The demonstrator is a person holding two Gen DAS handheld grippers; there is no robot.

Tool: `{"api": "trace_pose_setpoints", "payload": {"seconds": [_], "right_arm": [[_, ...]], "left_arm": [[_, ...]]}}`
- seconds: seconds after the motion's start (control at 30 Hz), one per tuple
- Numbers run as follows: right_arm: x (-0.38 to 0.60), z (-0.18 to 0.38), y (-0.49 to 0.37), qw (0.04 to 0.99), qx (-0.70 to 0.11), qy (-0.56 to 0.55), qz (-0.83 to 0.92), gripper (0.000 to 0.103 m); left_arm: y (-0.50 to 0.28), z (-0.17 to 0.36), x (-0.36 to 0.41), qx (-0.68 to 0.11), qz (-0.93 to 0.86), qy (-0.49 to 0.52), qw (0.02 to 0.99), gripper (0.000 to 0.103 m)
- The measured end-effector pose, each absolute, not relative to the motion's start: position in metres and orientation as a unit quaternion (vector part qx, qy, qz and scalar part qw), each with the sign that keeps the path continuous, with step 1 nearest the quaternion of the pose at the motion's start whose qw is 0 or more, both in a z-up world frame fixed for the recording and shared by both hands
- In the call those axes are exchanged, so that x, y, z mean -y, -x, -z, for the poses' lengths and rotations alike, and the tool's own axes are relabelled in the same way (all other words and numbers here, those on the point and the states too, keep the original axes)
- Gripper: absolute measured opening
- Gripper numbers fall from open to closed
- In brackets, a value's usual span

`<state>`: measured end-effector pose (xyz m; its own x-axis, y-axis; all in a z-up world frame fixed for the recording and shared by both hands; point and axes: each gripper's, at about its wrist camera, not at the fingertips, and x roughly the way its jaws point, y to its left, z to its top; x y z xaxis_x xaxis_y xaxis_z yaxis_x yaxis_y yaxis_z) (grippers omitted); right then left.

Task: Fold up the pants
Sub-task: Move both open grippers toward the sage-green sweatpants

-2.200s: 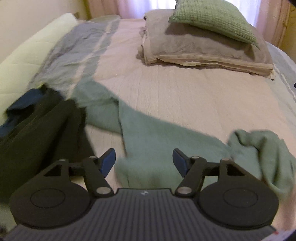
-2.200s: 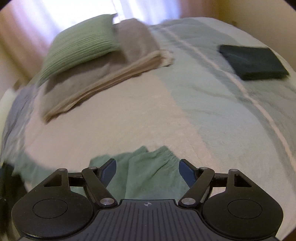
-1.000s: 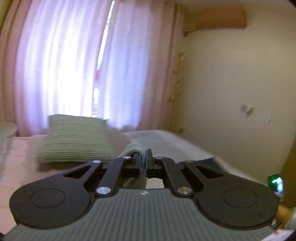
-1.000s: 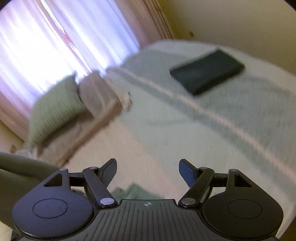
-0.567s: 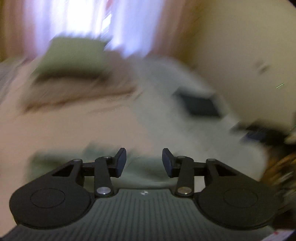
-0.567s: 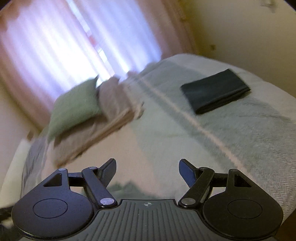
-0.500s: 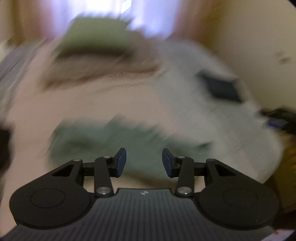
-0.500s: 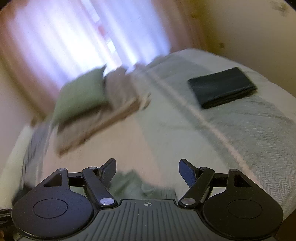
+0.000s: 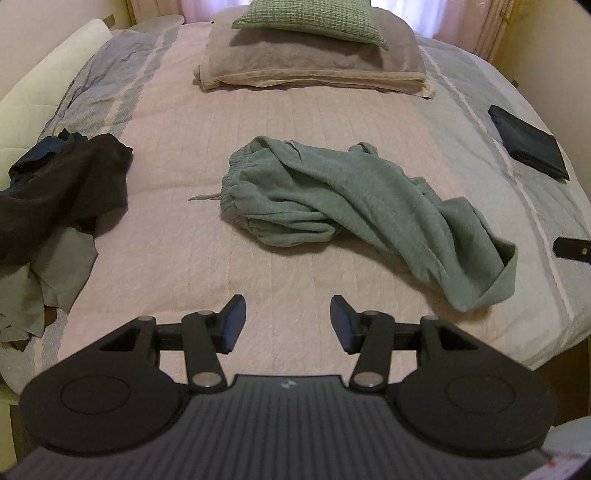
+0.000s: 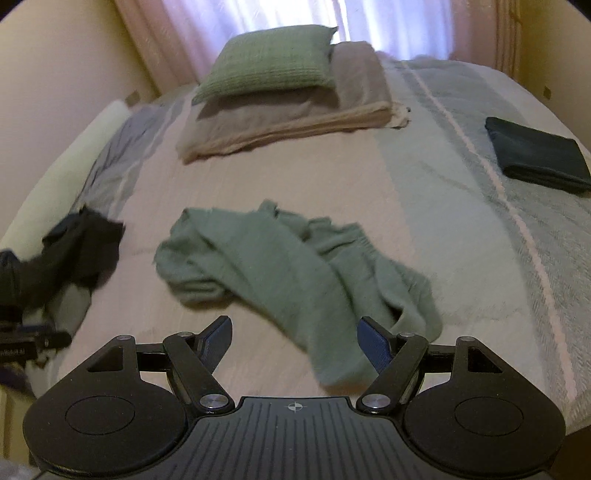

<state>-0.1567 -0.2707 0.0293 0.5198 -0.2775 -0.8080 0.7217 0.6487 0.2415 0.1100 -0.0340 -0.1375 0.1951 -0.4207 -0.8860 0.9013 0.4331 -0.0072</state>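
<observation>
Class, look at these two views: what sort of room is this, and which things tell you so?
Most likely a bedroom: a made bed, a green pillow stacked at its head, and curtains behind.

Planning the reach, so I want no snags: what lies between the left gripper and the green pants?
Only bare bedspread, as the left wrist view shows: the left gripper hangs open and empty short of the green pants.

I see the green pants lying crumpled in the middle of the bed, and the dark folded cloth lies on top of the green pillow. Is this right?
Not quite. The dark folded cloth lies flat on the bedspread near the bed's right edge, far from the green pillow, which has nothing on it. The left wrist view shows this. The green pants do lie crumpled in the middle of the bed.
</observation>
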Motion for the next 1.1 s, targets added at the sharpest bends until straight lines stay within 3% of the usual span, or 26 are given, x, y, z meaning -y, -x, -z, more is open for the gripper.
{"api": "trace_pose_setpoints", "payload": {"seconds": [0.8,1.1], "right_arm": [[0.210,-0.026,0.147,0.803,-0.408,-0.280,0.333,0.072],[0.246,-0.003,0.141,0.795,-0.431,-0.281,0.320,0.072]], "left_arm": [[-0.118,0.140,0.013,-0.425,0.513,-0.275,0.693,0.047],[-0.138,0.162,0.029,-0.427,0.477,-0.258,0.723,0.056]]}}
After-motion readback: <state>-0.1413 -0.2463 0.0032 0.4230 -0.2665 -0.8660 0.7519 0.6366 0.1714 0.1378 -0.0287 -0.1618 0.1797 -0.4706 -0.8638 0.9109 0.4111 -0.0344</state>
